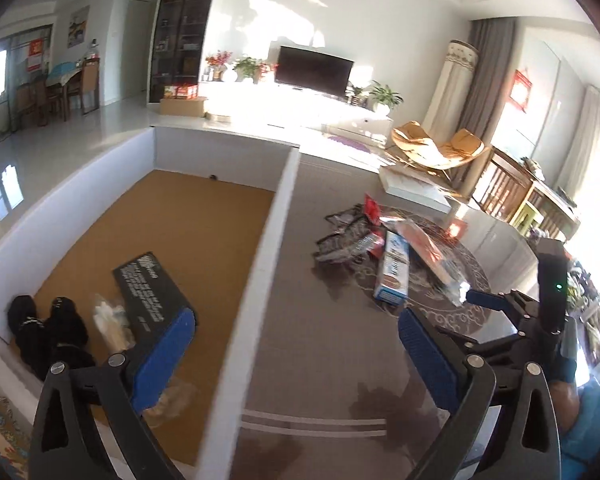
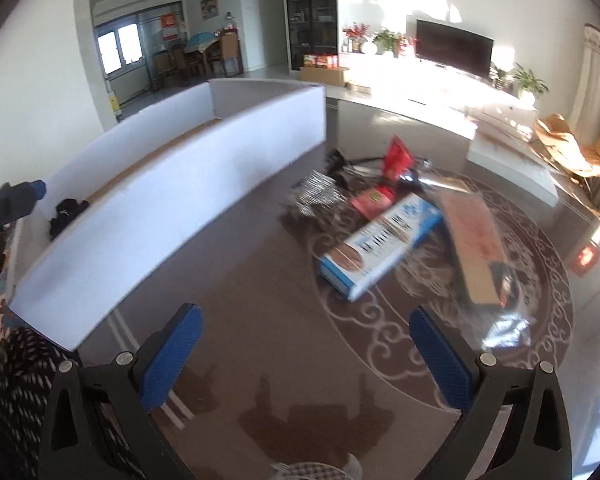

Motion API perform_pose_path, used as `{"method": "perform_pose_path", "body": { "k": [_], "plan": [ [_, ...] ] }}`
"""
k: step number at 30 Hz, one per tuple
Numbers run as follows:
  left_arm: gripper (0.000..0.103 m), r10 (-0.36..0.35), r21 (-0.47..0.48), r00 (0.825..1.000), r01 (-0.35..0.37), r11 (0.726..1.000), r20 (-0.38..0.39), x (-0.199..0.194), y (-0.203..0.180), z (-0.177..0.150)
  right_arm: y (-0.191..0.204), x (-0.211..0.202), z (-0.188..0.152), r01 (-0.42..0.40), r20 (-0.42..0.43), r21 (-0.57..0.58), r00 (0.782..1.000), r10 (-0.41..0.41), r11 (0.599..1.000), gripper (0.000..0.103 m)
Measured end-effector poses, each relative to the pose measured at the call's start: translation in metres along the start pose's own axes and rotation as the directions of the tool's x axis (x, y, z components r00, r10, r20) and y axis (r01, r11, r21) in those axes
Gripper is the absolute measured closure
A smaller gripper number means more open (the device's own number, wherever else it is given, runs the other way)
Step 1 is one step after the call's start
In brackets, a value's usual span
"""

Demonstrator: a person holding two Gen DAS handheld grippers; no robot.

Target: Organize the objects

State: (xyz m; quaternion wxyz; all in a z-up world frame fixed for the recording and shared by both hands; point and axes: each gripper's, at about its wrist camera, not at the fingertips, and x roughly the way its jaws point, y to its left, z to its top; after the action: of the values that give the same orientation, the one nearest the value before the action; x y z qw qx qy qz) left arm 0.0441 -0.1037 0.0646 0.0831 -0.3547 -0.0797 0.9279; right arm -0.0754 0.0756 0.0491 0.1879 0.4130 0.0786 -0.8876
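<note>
Both sets of tongs standing wide open with nothing between the pads: left tongs hanging astride the near wall of the white bin, right tongs hovering over bare glass surface just outside that bin.

Inside the bin, lying on its brown floor near the closest corner: a black printed box, a clear crinkly packet and a pair of dark soft items, possibly socks.

Still waiting outside, right of the bin on the surface: a long blue-and-white carton, a clear-wrapped flat tan pack partly overlapping it, a red pouch and silvery foil packets farther back.

Judging the carton as the easiest next target: probably light, stiff cardboard, not fragile, best pinched across its narrow width near the middle to avoid tipping. Expecting the wrapped pack to be slippery and inclined to sag; gripping an edge firmly looks wiser. Foil packets likely crushing and sliding, so pinching a seam.
</note>
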Motion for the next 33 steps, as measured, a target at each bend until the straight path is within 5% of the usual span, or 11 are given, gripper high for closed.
{"method": "perform_pose_path", "body": {
  "k": [5,11,19,33],
  "plan": [
    [0.0,-0.084,0.068,0.985,0.095,0.993,-0.15,0.066,-0.073,-0.03,-0.068,0.002,-0.055,0.164,-0.1,0.101,0.983,-0.154,0.981,0.0],
    [0.0,0.001,0.139,0.966,0.036,0.99,-0.26,0.126,-0.109,-0.054,-0.087,-0.002,-0.081,0.213,-0.127,0.139,0.972,-0.196,0.967,0.0],
    [0.0,0.14,0.204,0.96,-0.091,0.975,-0.243,0.145,-0.107,-0.066,-0.087,0.001,-0.084,0.208,-0.107,0.197,0.976,-0.19,0.958,0.0],
    [0.0,0.136,0.195,0.96,-0.089,0.977,-0.245,0.142,-0.106,-0.066,-0.085,0.003,-0.085,0.207,-0.104,0.199,0.976,-0.189,0.958,0.0]
  ]
}}
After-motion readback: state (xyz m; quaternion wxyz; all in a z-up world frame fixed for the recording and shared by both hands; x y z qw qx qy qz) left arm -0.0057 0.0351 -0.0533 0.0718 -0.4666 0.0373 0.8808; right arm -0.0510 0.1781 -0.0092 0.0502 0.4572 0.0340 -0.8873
